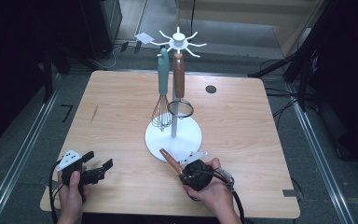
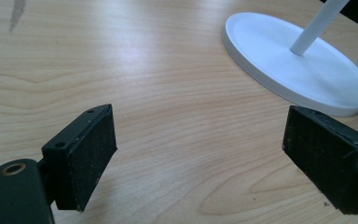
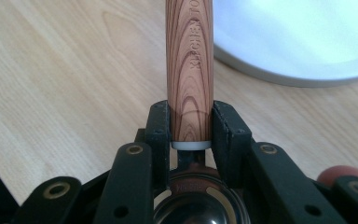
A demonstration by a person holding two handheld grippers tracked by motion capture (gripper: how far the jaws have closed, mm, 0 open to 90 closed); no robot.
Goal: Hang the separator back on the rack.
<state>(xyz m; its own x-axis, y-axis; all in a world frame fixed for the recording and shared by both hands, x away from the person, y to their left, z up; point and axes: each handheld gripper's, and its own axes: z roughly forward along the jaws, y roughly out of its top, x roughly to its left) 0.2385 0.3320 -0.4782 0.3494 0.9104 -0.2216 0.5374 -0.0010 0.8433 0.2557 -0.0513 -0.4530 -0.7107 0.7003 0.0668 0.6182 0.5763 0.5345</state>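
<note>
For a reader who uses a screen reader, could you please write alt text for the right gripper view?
The right gripper is shut on a wood-grain utensil handle, which rises straight up between its two black jaws, lettering running along its side. Behind it lies a pale wooden table, with the rim of a white round stand base at upper right.

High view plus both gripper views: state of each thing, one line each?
left gripper: open, holds nothing, low over the table
right gripper: shut on the wood-handled utensil
wood-handled utensil: clamped near its lower end, handle pointing toward the stand
stand: upright on its white base, most hooks free
whisk: hanging from a hook
strainer: hanging from a hook, beside the whisk
</note>
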